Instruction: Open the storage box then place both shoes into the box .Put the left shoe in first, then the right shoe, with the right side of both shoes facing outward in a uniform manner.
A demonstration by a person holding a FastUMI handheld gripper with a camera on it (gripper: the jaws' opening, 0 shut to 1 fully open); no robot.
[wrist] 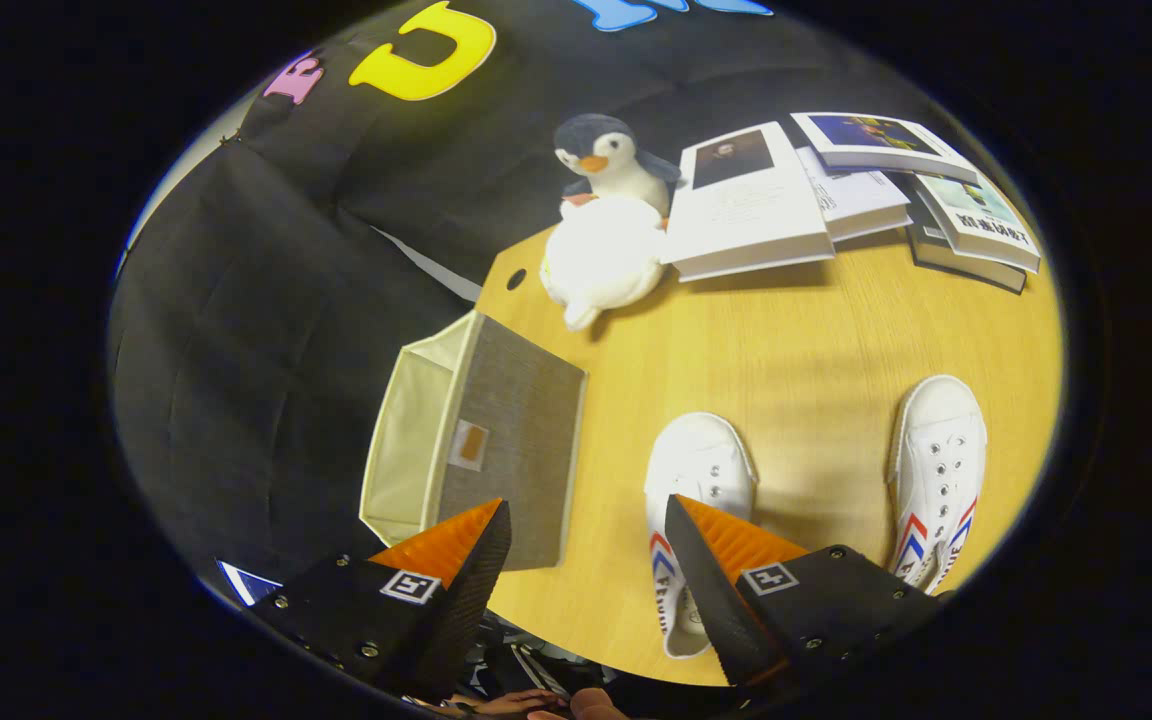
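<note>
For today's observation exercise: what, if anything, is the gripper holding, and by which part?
Nothing. The gripper is open, with only bare table between its fingers.

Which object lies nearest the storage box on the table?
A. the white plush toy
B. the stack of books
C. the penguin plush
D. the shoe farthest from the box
A: the white plush toy lies just beyond the storage box; the penguin plush and books sit farther back, while the open gripper holds nothing.
</note>
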